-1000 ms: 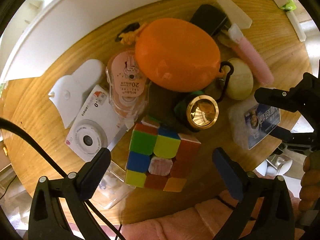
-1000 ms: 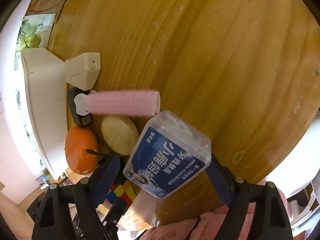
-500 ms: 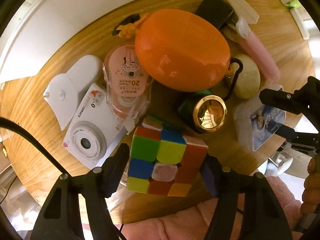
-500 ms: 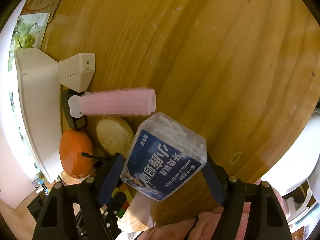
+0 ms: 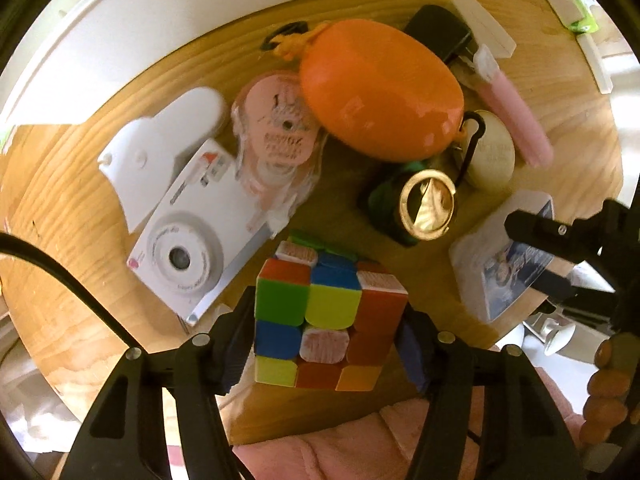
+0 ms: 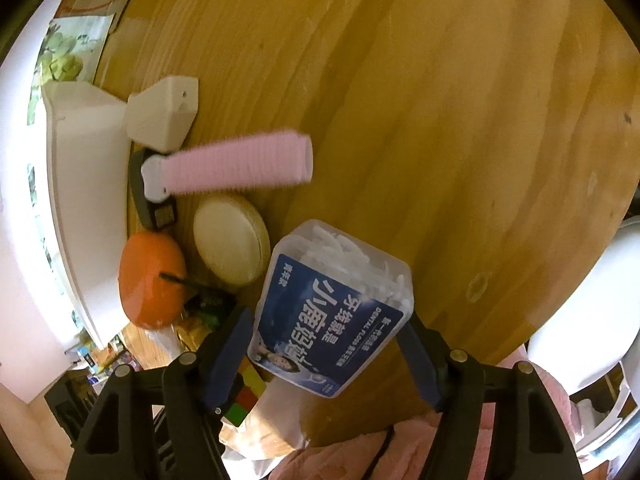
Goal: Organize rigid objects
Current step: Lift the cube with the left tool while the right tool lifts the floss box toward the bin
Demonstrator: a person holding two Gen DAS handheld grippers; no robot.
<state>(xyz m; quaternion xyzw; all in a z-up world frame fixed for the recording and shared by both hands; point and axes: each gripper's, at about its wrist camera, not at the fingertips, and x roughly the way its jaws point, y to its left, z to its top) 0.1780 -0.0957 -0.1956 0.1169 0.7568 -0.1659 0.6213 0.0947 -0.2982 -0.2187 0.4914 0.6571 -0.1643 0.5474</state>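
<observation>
A: Left wrist view 1st. What's the left gripper (image 5: 328, 330) doing?

B: Clamped on the puzzle cube (image 5: 326, 322), 1 pad on each side face, near the table (image 5: 60, 208) edge closest to the person. Grip looks square, though I can't tell if the cube has left the wood.

A: Tips for the lift?

B: Go straight up, imo. The toy camera (image 5: 192, 236) sits just beside it on the left, and the gold-rimmed green thing (image 5: 416, 206) is near, further in. Keep the squeeze even so the layers don't twist.

A: Any containers?

B: The orange pod case (image 5: 380, 88) is shut, contents unseen. The pink tape dispenser (image 5: 276, 140) touches its left side. The round cream tin (image 5: 490, 156) is also shut.

A: Right wrist view?

B: The right gripper (image 6: 326, 342) is clamped on the dental floss box (image 6: 334, 310), pads on its 2 long sides, and the box looks held a bit above the table near its edge. The box is clear, lid shut, with white floss picks (image 6: 352, 254) piled at the far end.

A: Handling?

B: Thin plastic walls, so squeeze moderately and keep it level. The pink hair roller (image 6: 240, 166) and the tin lie further in, so steer wide of both.
</observation>
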